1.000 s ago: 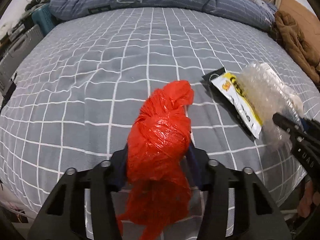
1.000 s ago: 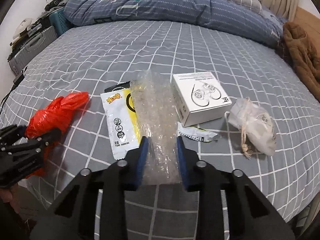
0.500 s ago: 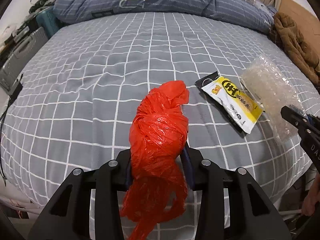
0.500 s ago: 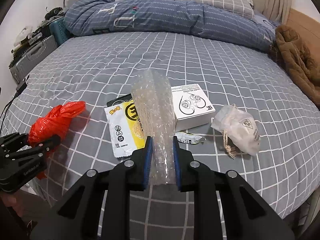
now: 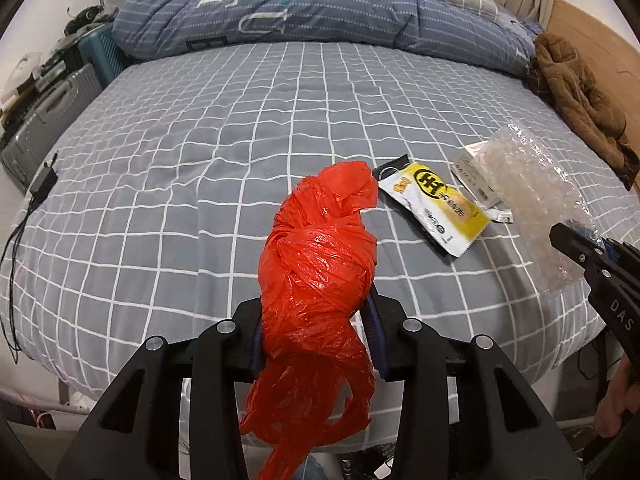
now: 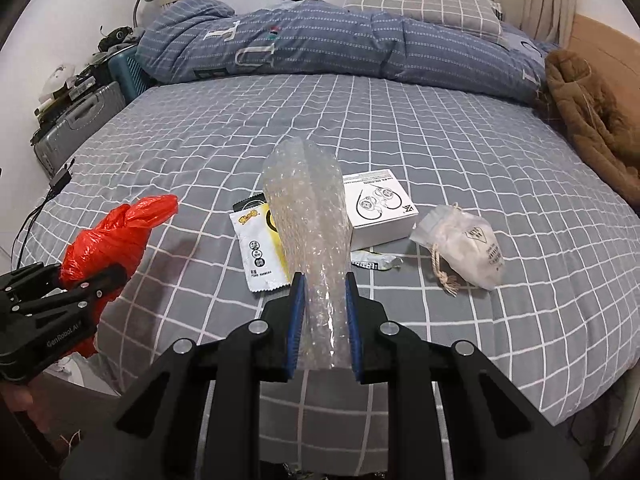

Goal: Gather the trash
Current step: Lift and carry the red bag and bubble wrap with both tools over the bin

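Left tool (image 5: 316, 332) gripped red bag (image 5: 320, 264), right tool (image 6: 322, 320) gripped bubble wrap (image 6: 308, 216) above bed's (image 6: 440, 140) near edge; next likely binning both.

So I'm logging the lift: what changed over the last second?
Both grippers rose and drew back from the bed. The left gripper carries the red bag, the right gripper the bubble wrap. Wrapper, box and pouch stayed.
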Demonstrator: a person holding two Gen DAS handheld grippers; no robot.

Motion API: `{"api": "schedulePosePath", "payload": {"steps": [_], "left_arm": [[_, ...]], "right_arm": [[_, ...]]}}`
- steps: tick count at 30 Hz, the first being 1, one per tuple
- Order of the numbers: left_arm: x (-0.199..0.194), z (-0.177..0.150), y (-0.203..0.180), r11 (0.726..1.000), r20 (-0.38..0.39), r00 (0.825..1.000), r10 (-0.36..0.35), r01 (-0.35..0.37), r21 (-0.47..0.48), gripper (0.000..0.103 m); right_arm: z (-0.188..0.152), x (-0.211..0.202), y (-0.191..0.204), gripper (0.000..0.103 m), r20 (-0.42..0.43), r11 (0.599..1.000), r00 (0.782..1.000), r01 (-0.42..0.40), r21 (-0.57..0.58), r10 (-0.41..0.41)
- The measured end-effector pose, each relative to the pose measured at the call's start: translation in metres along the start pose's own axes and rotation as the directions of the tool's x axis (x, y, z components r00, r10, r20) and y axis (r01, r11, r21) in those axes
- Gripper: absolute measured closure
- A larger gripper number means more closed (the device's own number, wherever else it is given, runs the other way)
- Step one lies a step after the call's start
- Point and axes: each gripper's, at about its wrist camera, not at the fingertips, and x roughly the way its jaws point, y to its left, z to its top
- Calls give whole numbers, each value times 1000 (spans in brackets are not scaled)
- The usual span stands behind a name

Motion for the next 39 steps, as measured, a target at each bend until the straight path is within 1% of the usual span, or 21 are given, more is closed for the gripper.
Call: {"api": "schedulePosePath", "payload": {"steps": [11, 23, 39], "left_arm": [[-27, -13, -11, 1000, 33, 999, -24, 24, 9, 64], [-62, -35, -27, 999, 59, 997, -48, 46, 27, 64], [-97, -71, -37, 997, 67, 996, -65, 63, 36, 64]], "right_arm": [[-16, -31, -2, 84, 10, 1000, 1000, 1, 18, -1], [-40, -68, -4, 84, 20, 1000, 1000, 10, 27, -10], [-71, -116, 3, 84, 35, 999, 999, 25, 23, -26]]}}
